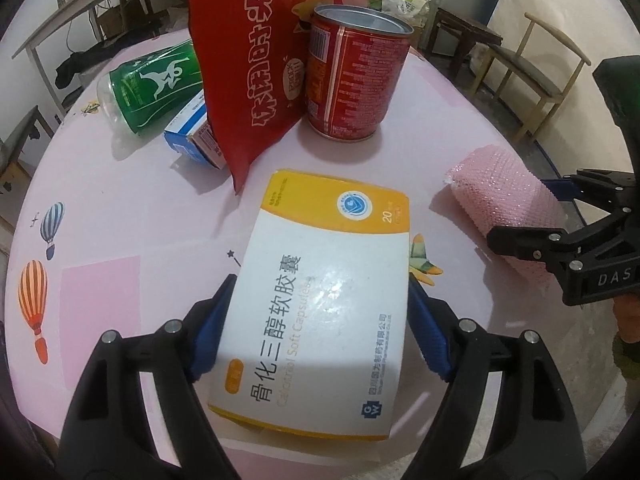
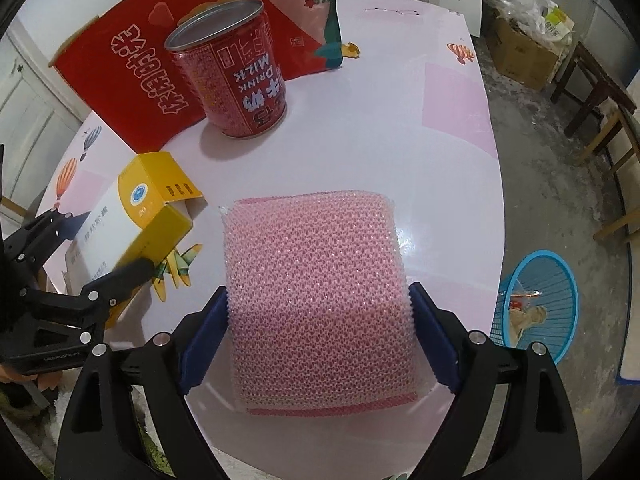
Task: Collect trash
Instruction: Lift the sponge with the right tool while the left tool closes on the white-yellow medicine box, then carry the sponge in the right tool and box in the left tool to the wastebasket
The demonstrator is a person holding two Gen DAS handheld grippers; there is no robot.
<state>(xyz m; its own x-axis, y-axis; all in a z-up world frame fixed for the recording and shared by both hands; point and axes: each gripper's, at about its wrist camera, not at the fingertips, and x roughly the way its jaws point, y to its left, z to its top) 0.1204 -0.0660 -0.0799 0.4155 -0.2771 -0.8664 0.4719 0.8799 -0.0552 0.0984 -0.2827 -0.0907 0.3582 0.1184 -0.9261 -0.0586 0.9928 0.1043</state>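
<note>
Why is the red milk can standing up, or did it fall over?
Upright. The red milk can stands on its base on the pink table, round top rim facing up.

"DRINK MILK" on red can (image 2: 236, 80), "Soft Capsules" on box (image 1: 320, 300)

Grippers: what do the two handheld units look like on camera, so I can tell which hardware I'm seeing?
Both look alike. The left gripper and the right gripper have black plastic linkage arms with slotted cut-outs and silver pivot pins, and ridged blue pads on the jaws. In the left wrist view, the right one's body shows white lettering "DAS". No cables or sleeves are visible.
</note>
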